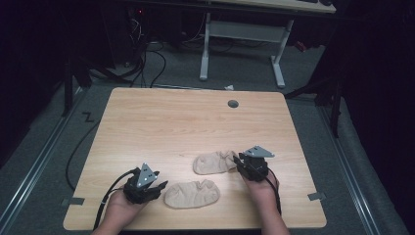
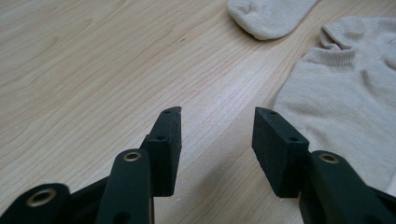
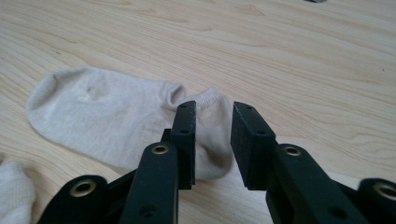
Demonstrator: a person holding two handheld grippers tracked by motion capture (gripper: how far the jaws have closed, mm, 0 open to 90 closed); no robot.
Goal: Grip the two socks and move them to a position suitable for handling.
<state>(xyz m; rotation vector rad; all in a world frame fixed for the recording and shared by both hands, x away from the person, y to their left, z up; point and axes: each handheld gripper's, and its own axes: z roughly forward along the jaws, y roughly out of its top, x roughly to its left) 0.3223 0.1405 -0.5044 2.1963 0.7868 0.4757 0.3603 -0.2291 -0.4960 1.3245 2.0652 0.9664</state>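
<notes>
Two beige ankle socks lie flat on the wooden table. The nearer sock rests just right of my left gripper, which stands open over bare wood beside the sock's cuff. The farther sock lies with its cuff end at my right gripper. That gripper's jaws straddle the cuff with a gap showing, and the fabric lies loose on the table between them. A corner of the nearer sock shows at the bottom left of the right gripper view.
A round grey grommet sits near the table's far edge. Grey tape marks lie at the front corners. A white desk frame and cables stand on the floor beyond the table.
</notes>
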